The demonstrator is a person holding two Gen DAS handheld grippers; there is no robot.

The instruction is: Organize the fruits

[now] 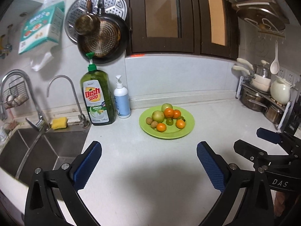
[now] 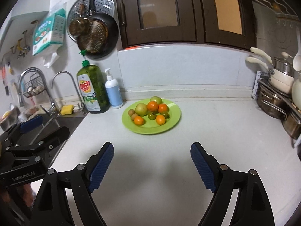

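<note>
A green plate (image 1: 186, 130) (image 2: 173, 113) sits on the white counter near the back wall. It holds several fruits in a loose heap: orange tangerines (image 1: 168, 112) (image 2: 152, 106), pale green apples (image 1: 158, 116) (image 2: 141, 109), small green tomatoes (image 1: 169, 121) (image 2: 151, 115) and brown longans (image 1: 149, 120) (image 2: 131, 112). My left gripper (image 1: 149, 146) is open and empty, above bare counter in front of the plate. My right gripper (image 2: 152, 147) is open and empty, also short of the plate. Each gripper shows at the edge of the other's view.
A sink (image 1: 47, 150) with two taps lies to the left. A green dish soap bottle (image 1: 97, 98) and a white pump bottle (image 1: 121, 98) stand left of the plate. A rack of pots (image 1: 263, 96) stands at the right. Pans hang on the wall.
</note>
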